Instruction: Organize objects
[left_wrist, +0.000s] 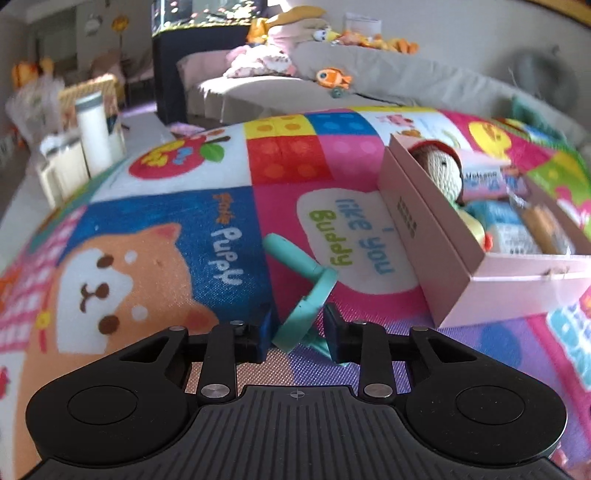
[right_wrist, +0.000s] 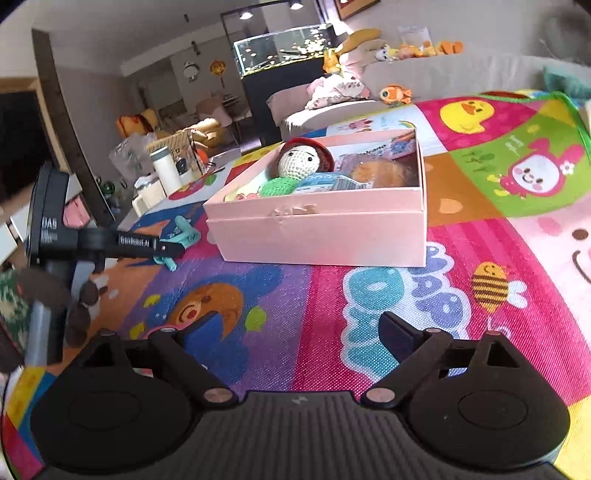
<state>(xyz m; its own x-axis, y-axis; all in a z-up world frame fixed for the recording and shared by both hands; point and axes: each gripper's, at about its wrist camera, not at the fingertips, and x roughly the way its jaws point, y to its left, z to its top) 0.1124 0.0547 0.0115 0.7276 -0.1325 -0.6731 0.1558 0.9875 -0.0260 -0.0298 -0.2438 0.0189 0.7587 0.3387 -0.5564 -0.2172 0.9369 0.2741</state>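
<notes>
Teal toy (left_wrist: 295, 295) sits between left tool (left_wrist: 297, 330) pads, which look clamped on it, near-left of pink box (left_wrist: 436, 258) on mat (left_wrist: 147, 221). Lift clear, then carry over box wall. Right view: right tool (right_wrist: 295, 332) spread wide, empty, near box; doll (right_wrist: 295, 162) already inside.

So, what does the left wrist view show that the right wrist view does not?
Only the left wrist view shows the left gripper from behind, with the teal toy between its blue pads, and the puppy picture. Only the right wrist view shows the right gripper open over the mat, the bee picture and the doll's face. Both show the pink box and the play mat.
</notes>
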